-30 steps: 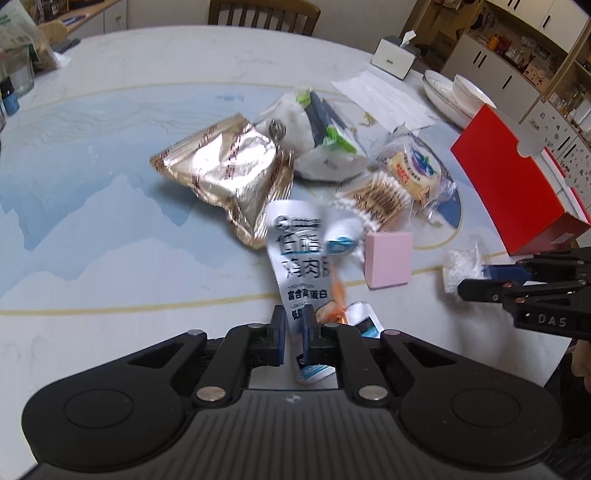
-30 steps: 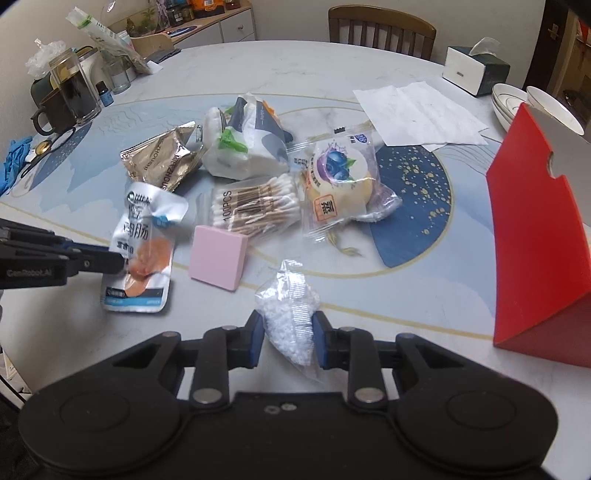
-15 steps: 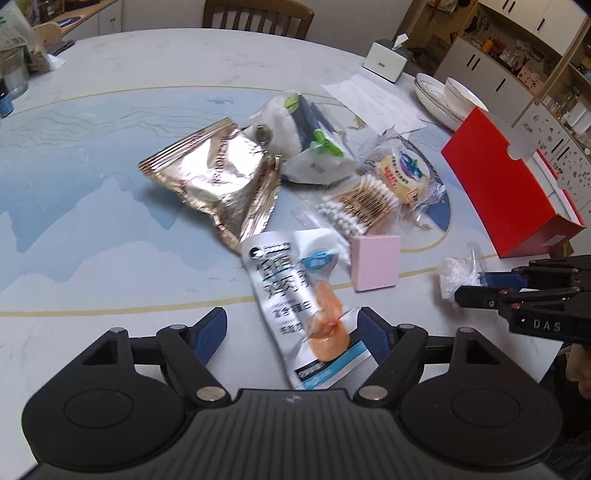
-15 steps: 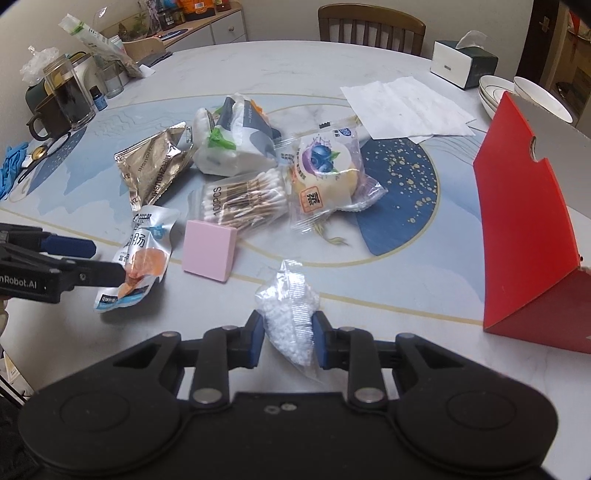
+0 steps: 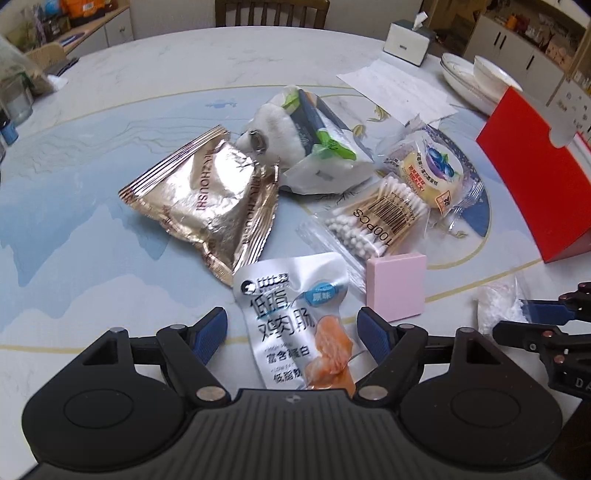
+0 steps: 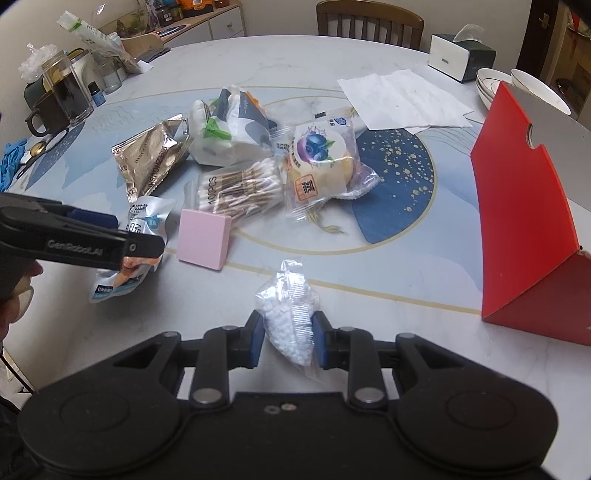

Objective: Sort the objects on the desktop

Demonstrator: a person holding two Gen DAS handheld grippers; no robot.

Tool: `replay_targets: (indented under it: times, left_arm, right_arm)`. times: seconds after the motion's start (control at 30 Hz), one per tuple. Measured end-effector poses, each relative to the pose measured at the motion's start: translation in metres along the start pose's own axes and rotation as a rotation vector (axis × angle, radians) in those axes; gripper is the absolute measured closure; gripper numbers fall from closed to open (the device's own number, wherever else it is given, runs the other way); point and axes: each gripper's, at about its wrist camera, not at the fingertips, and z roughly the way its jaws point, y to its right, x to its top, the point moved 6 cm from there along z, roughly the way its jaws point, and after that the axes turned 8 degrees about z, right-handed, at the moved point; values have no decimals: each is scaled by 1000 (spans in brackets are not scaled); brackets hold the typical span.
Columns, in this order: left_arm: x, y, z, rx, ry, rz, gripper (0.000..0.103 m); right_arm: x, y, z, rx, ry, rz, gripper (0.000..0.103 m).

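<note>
Round table [image 5: 110, 92]: snack packets, cotton swabs [image 5: 376, 218], pink block [image 5: 397, 288].

round marble table [image 6: 369, 51], wooden chair [image 6: 369, 18], cabinets [image 5: 517, 40]

A home dining room. A round marble-patterned table [image 6: 424, 280] fills the scene, with a wooden dining chair [image 6: 369, 18] at its far side. Stacked white bowls [image 6: 532, 88] and a tissue box [image 6: 460, 57] sit far right; low white cabinets [image 6: 218, 24] line the far wall.
</note>
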Motion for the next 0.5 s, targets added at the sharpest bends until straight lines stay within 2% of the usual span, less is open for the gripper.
replay_targets:
  times: [0.1, 0.17, 0.3, 0.43, 0.5]
  left_arm:
    - [3, 5, 3, 28, -7, 30, 30]
    - [4, 7, 2, 48, -4, 51, 45]
    - [4, 5, 1, 55, 0, 58, 52]
    - [4, 6, -4, 48, 21, 72, 66]
    - [3, 6, -6, 42, 29, 80, 70]
  right_arm:
    - [0, 0, 0, -2, 0, -3, 76]
    - [-1, 0, -1, -1, 0, -4, 76]
    - [-1, 2, -1, -1, -1, -1, 77]
    - [0, 3, -2, 1, 0, -1, 76]
    - [1, 3, -1, 1, 0, 0, 76]
